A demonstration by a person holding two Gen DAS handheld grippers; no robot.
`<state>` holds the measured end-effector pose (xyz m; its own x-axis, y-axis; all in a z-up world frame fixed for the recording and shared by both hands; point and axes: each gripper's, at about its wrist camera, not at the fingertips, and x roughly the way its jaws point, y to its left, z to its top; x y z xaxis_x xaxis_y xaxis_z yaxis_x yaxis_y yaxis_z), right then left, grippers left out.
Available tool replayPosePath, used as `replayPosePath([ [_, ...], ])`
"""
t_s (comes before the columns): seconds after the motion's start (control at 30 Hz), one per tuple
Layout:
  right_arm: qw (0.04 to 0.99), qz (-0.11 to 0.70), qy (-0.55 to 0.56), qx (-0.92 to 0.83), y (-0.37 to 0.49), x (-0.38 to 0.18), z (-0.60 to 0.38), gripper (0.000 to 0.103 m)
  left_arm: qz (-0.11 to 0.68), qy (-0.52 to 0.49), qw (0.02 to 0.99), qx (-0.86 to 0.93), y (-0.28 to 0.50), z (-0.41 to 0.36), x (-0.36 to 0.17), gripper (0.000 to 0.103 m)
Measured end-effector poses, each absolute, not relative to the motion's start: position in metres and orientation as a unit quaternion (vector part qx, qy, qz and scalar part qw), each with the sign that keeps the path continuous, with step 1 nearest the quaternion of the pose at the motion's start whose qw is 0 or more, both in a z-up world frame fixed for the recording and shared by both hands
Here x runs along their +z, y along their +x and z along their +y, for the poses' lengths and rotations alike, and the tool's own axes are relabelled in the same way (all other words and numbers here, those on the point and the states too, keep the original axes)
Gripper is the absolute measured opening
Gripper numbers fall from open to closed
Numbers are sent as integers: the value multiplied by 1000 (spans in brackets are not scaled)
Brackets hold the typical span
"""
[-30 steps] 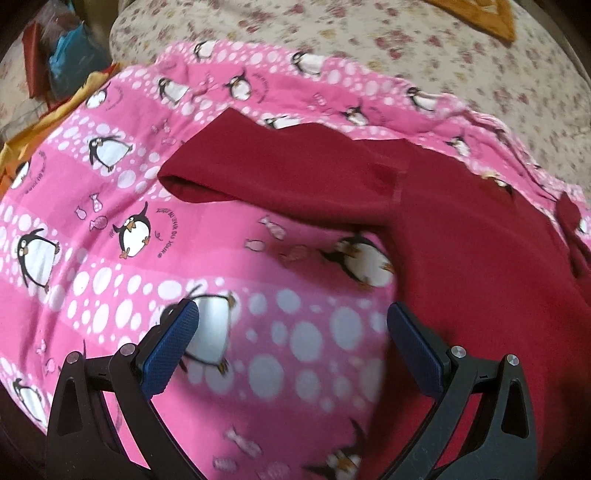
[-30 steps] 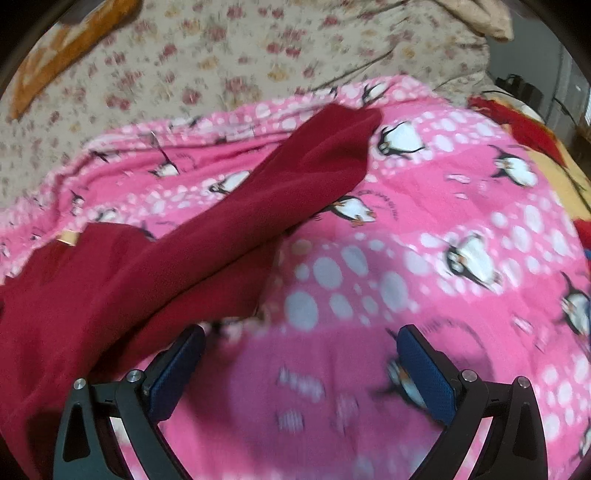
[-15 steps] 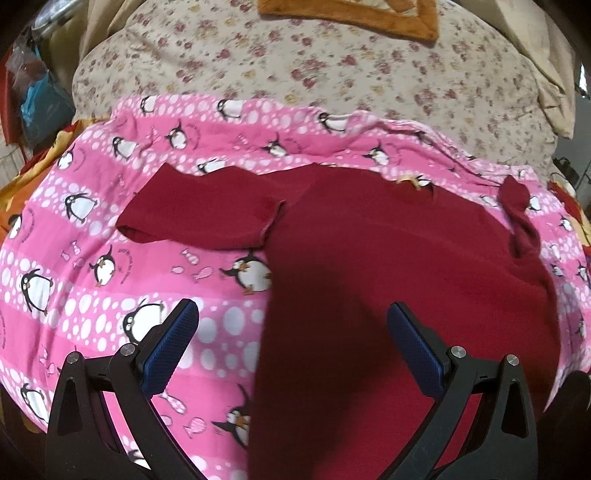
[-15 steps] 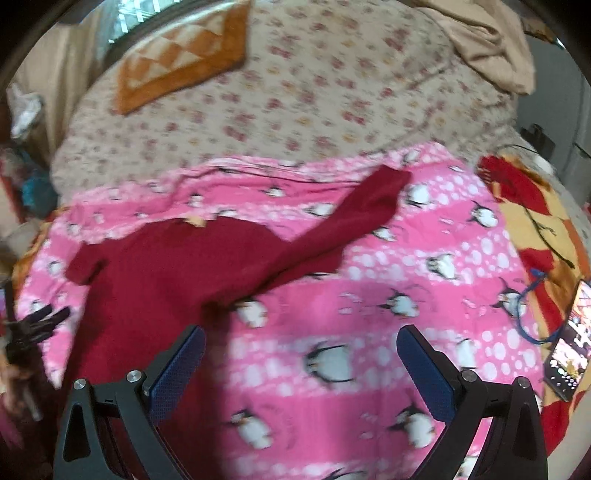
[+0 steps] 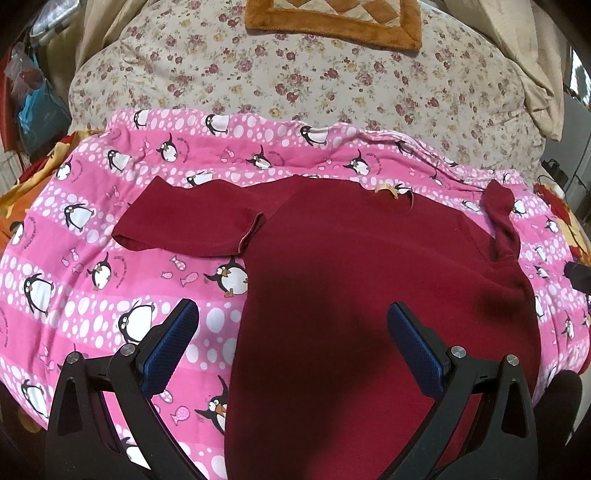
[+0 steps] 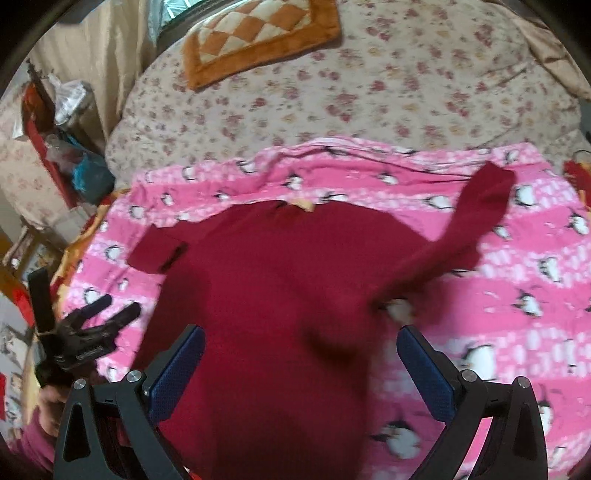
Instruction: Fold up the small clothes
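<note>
A dark red long-sleeved top (image 5: pixel 351 280) lies flat on a pink penguin blanket (image 5: pixel 92 236), neck away from me. Its left sleeve (image 5: pixel 188 221) is spread out to the left. Its right sleeve (image 6: pixel 476 218) stretches up to the right. My left gripper (image 5: pixel 291 336) is open and empty above the top's lower left edge. My right gripper (image 6: pixel 301 365) is open and empty above the top's lower right part. The left gripper also shows in the right wrist view (image 6: pixel 88 328) at the far left.
The blanket lies on a floral bedspread (image 5: pixel 295 85) with an orange checked cushion (image 5: pixel 332 18) at the back. Bags and clutter (image 6: pixel 70 147) stand left of the bed. A red and yellow cloth (image 5: pixel 561 206) lies at the right edge.
Both grippers have pulled back and up from the sleeves, so the whole top is in view now. The top lies still with both sleeves spread.
</note>
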<state>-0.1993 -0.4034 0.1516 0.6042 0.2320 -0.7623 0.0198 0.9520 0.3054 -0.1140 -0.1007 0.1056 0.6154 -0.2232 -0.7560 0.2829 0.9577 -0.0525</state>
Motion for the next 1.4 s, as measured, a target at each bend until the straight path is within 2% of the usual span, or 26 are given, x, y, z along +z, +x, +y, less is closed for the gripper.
replayPosePath([
  [1.4,881,465,68,62,-165,118,-328,103,447,20,887,-116,-106,-98,83,102],
])
